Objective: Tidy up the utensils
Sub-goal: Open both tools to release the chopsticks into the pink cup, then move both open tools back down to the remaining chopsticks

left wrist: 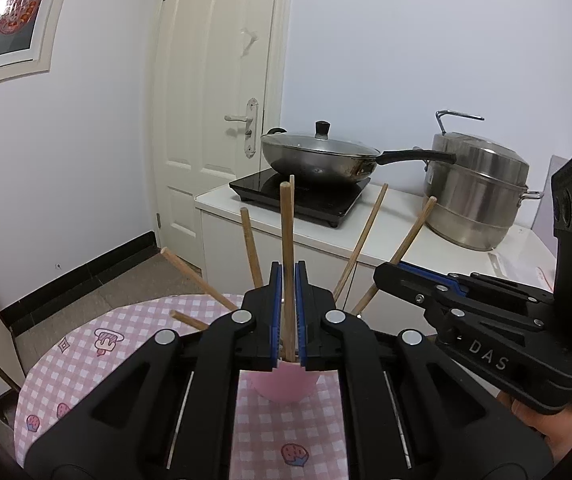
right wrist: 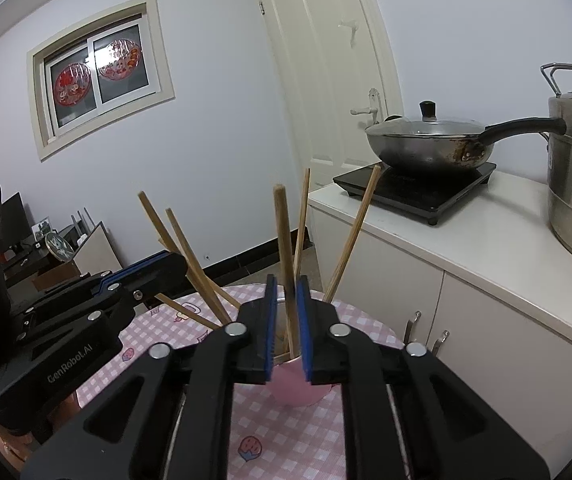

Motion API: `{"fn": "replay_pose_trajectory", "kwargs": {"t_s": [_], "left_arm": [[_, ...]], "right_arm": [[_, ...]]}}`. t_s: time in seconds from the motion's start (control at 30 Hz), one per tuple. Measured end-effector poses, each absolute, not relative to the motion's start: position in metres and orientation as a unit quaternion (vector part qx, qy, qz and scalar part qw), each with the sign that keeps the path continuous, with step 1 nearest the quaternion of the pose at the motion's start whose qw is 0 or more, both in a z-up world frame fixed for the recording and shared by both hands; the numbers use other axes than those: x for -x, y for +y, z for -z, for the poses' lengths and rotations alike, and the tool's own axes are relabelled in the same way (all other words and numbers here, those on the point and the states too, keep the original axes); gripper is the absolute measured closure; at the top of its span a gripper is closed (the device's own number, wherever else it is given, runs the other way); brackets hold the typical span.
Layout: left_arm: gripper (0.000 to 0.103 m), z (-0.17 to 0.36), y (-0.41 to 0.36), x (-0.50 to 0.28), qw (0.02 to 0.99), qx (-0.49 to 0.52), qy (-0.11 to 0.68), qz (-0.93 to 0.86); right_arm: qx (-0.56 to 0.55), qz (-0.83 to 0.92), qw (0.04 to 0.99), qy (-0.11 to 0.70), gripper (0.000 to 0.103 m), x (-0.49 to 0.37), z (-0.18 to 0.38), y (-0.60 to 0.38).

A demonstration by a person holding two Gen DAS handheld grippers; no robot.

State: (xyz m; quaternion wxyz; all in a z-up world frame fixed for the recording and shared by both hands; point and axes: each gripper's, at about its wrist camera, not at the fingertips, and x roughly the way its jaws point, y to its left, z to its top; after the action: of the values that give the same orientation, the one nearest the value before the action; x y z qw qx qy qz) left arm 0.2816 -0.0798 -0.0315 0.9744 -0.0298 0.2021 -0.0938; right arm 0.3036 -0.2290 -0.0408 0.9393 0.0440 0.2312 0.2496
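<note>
A pink cup (left wrist: 284,386) stands on the pink checked tablecloth (left wrist: 98,356) with several wooden chopsticks (left wrist: 252,250) leaning out of it. My left gripper (left wrist: 288,276) is shut on one upright chopstick (left wrist: 287,240) whose lower end is in the cup. In the right wrist view, my right gripper (right wrist: 287,292) is closed around another upright chopstick (right wrist: 283,240) above the same cup (right wrist: 298,386). Other chopsticks (right wrist: 190,264) fan out left and right. Each gripper shows in the other's view: the right one (left wrist: 390,274), the left one (right wrist: 174,268).
A white counter (left wrist: 386,236) behind the table holds an induction hob (left wrist: 298,196) with a lidded wok (left wrist: 318,156) and a steel steamer pot (left wrist: 478,196). A white door (left wrist: 214,100) stands at the back. Shelves with clutter (right wrist: 54,244) are at the far left.
</note>
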Motion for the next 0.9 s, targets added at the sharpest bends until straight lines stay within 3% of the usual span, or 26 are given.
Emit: {"fn": "replay_pose_trajectory", "kwargs": {"t_s": [0.07, 0.37, 0.43, 0.47, 0.5, 0.9], "left_arm": [[0.096, 0.029, -0.078, -0.279, 0.973, 0.036, 0.205, 0.096], [0.096, 0.019, -0.070, -0.267, 0.968, 0.053, 0.221, 0.106], [0.076, 0.017, -0.070, -0.265, 0.967, 0.054, 0.225, 0.109], [0.041, 0.016, -0.068, -0.262, 0.968, 0.060, 0.220, 0.108], [0.034, 0.014, -0.066, -0.258, 0.969, 0.066, 0.211, 0.108], [0.034, -0.005, -0.052, -0.225, 0.971, 0.068, 0.203, 0.105]], "right_arm": [[-0.047, -0.248, 0.940, 0.229, 0.079, -0.301, 0.038, -0.231], [-0.052, -0.242, 0.945, 0.213, 0.068, -0.282, 0.024, -0.239], [-0.053, -0.241, 0.946, 0.210, 0.066, -0.278, 0.021, -0.240], [-0.053, -0.241, 0.946, 0.209, 0.066, -0.276, 0.019, -0.241], [-0.053, -0.240, 0.947, 0.207, 0.066, -0.274, 0.018, -0.241], [-0.049, -0.242, 0.948, 0.200, 0.065, -0.246, 0.009, -0.237]]}}
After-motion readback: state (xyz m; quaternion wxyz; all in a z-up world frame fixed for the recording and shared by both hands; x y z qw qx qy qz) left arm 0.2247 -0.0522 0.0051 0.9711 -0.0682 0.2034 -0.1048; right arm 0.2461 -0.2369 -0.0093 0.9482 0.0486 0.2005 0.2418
